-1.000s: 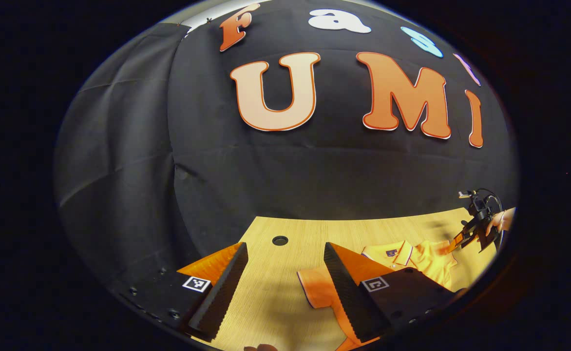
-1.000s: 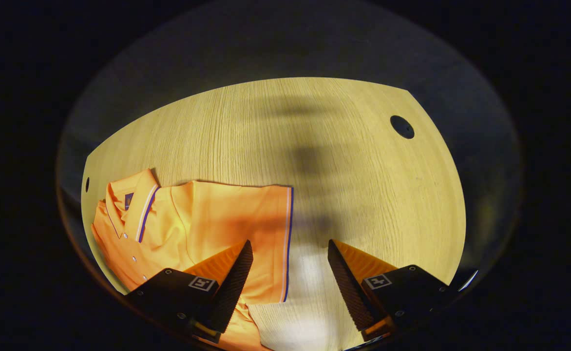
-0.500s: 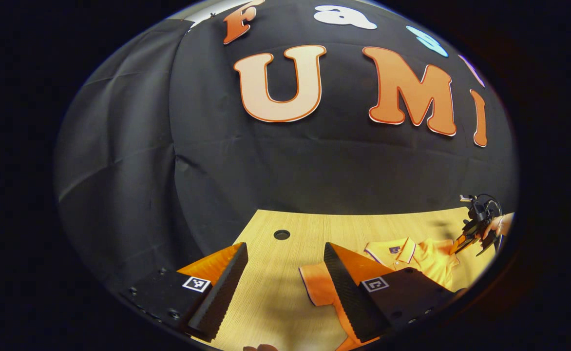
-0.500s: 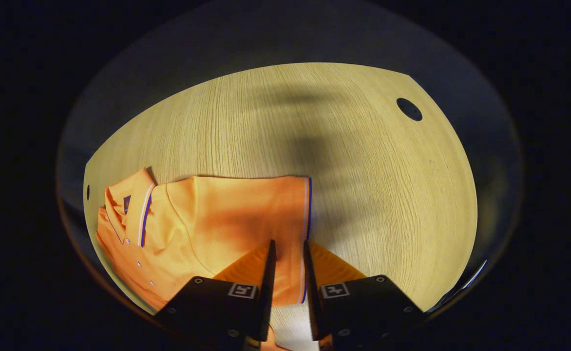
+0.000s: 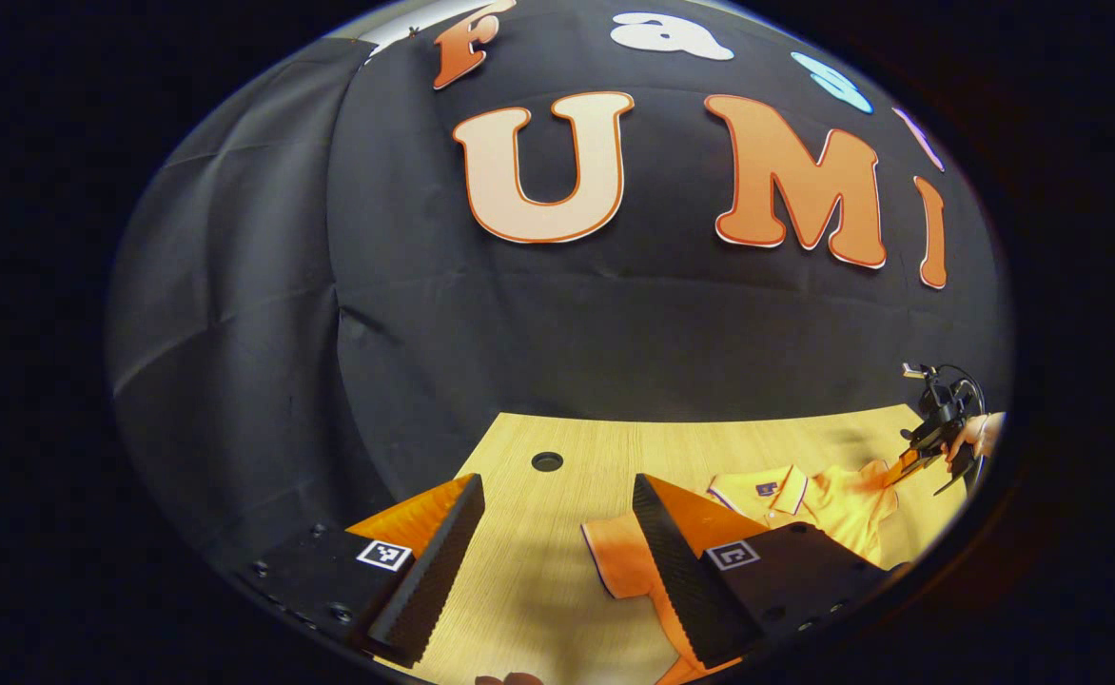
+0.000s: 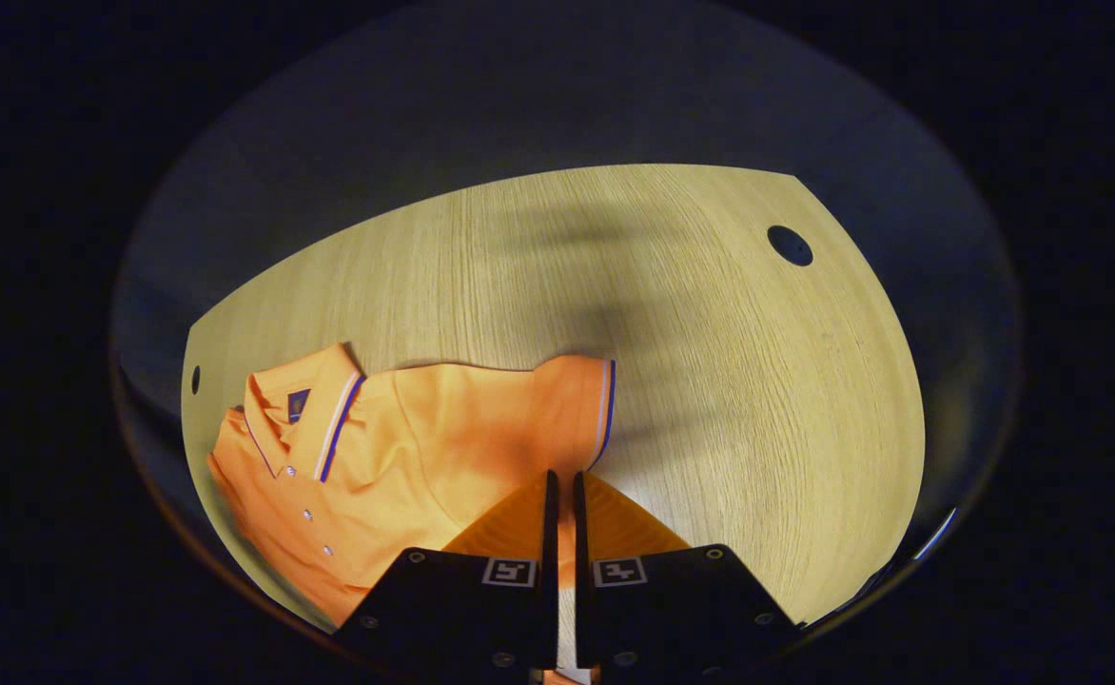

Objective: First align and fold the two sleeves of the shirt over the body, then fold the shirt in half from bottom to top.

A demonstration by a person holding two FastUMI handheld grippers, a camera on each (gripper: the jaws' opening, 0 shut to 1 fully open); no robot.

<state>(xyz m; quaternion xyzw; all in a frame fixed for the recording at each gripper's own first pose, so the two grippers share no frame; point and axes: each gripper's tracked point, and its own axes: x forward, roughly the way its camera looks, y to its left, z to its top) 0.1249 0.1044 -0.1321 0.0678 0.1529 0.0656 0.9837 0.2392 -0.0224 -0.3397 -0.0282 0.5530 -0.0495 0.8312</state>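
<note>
An orange polo shirt (image 6: 396, 457) with a striped collar (image 6: 324, 419) lies on the wooden table (image 6: 710, 381). My right gripper (image 6: 562, 479) is shut on the shirt's sleeve (image 6: 572, 400), whose striped cuff is raised and puckered just beyond the fingertips. In the left gripper view the shirt (image 5: 833, 504) lies at the right, and its other sleeve (image 5: 615, 561) rests flat by my right finger. My left gripper (image 5: 557, 487) is open above bare wood with nothing between its fingers. Far right, a hand (image 5: 981, 433) holds the right gripper (image 5: 900, 461), which pinches the cloth.
The table has a round hole (image 6: 790, 245) near its far corner and a smaller hole (image 6: 195, 380) at the left edge. In the left gripper view a hole (image 5: 547, 461) sits ahead of the fingers. The black cloth wall (image 5: 615, 342) rises behind the table's back edge.
My right gripper went from wide open to shut over the sleeve's cuff, and the cuff has bunched and lifted slightly. The left gripper has stayed open and nearly still.
</note>
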